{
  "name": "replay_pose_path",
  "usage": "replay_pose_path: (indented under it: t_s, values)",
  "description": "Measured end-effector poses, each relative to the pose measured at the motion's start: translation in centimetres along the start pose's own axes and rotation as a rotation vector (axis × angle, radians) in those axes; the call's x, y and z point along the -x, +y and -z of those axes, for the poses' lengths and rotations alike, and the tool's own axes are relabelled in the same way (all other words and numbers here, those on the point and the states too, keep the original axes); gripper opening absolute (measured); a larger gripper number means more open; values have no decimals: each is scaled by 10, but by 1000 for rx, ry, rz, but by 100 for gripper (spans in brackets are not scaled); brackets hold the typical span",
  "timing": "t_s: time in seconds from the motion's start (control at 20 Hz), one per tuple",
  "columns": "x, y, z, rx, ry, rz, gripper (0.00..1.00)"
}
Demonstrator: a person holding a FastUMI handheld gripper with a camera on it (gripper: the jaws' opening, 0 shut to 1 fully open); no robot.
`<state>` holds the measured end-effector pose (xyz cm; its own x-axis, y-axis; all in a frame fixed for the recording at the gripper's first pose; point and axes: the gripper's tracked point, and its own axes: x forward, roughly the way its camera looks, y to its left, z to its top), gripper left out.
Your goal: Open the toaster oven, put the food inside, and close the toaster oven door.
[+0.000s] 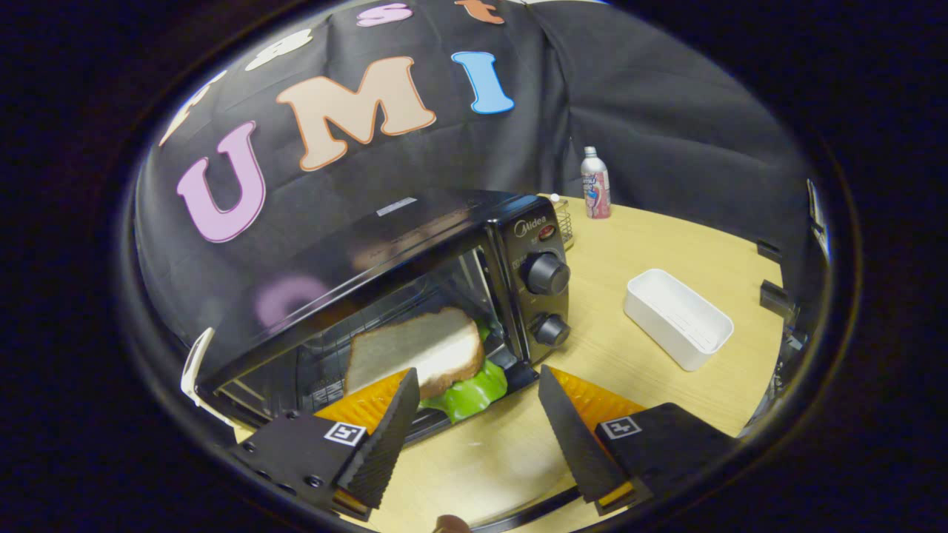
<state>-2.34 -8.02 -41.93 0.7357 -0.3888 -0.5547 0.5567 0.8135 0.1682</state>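
Wooden table (629,244) has lots of bare room right of the toaster oven (415,296).
Oven's open and the sandwich (418,348), bread on top with green lettuce poking out, sits inside near the front edge. Gripper (478,414) fingers are spread wide, holding nothing, just in front of the oven. White tray (678,318) off to the oven's right looks empty, bottle (595,183) behind it.

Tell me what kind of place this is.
Probably a staged recording booth, not a real kitchen: a black cloth wall drapes behind a round wooden table holding a toaster oven with a sandwich inside. The gripper is open before it.
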Motion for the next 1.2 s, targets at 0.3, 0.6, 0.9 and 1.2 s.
replay_pose_path:
  t_s: [0.3, 0.6, 0.9, 1.2]
  values:
    - [17, 10, 37, 63, 63, -53, 99]
    - [68, -10, 52, 161, 65, -63, 99]
    - [114, -38, 71, 324, 81, -65, 99]
    - [121, -53, 109, 502, 161, -75, 99]
